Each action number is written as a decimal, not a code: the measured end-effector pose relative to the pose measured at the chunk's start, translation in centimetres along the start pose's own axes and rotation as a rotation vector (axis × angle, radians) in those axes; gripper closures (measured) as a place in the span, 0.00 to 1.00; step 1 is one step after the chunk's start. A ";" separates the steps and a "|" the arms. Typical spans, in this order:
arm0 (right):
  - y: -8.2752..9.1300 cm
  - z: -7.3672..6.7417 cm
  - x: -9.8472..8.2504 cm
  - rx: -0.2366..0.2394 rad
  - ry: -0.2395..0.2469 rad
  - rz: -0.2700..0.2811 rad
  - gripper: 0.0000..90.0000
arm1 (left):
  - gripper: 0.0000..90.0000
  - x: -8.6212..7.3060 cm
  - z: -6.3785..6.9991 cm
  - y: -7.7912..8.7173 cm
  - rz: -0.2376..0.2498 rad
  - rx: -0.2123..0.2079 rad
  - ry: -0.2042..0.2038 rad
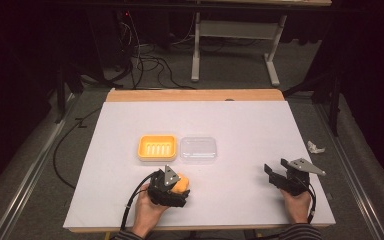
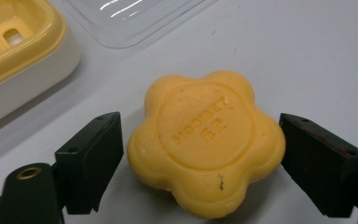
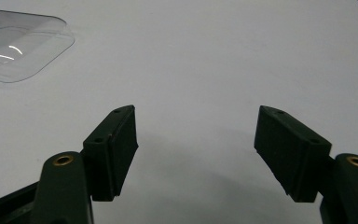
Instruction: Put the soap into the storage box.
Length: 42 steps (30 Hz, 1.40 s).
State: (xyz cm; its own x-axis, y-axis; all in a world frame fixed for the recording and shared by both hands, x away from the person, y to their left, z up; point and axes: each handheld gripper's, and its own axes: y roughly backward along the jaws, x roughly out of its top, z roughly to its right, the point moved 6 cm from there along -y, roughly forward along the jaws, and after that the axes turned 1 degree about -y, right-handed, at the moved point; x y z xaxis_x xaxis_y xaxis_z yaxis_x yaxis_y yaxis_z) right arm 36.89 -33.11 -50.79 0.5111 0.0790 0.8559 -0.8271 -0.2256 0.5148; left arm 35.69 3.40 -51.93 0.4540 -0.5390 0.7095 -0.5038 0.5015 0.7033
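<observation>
A yellow flower-shaped soap bar [image 2: 205, 140] lies flat on the white table top, near the front left [image 1: 182, 183]. My left gripper [image 2: 200, 140] is open and straddles it, one black jaw close to each side; the left gap is narrow and the right jaw looks almost in contact. A hand holds this gripper [image 1: 180, 189]. Behind the soap sits a yellow soap dish [image 1: 156, 147] with a slotted insert [image 2: 23, 42]. A clear plastic lid [image 1: 198, 149] lies right beside the dish. My right gripper [image 1: 276, 167] rests open at the front right, with nothing between its jaws [image 3: 196, 135].
The clear lid [image 3: 18, 46] is far off to the right gripper's left. A wooden strip [image 1: 195, 95] edges the table's far side. A crumpled white scrap [image 1: 315, 146] lies on the floor at the right. Cables and a desk frame [image 1: 235, 30] stand beyond the table.
</observation>
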 end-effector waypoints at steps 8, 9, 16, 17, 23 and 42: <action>0.0 0.0 0.0 0.001 0.007 0.007 0.34 | 0.23 -0.5 0.1 0.0 -0.012 -0.006 0.015; 0.0 0.0 0.0 0.001 0.006 0.008 0.34 | 0.23 -0.5 0.1 0.0 -0.012 -0.008 0.020; 0.0 0.0 0.0 -0.001 0.008 0.007 0.34 | 0.28 -0.3 0.1 -0.1 -0.006 -0.012 0.028; 0.0 0.0 0.0 -0.001 0.008 0.007 0.34 | 0.28 -0.3 0.1 -0.1 -0.006 -0.012 0.028; 0.0 0.0 0.0 -0.002 0.007 0.007 0.34 | 0.28 -0.3 0.1 -0.1 -0.004 -0.013 0.026; 0.1 0.0 0.0 0.001 0.007 0.008 0.33 | 0.29 -0.2 -0.5 0.7 0.021 -0.009 0.023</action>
State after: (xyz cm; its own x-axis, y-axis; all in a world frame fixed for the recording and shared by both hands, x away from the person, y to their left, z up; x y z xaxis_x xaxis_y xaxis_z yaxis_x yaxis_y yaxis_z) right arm 36.85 -33.08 -50.74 0.5030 0.0837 0.8602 -0.8309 -0.2269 0.5080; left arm 35.60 4.16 -51.54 0.4600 -0.5131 0.7247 -0.5068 0.5185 0.6887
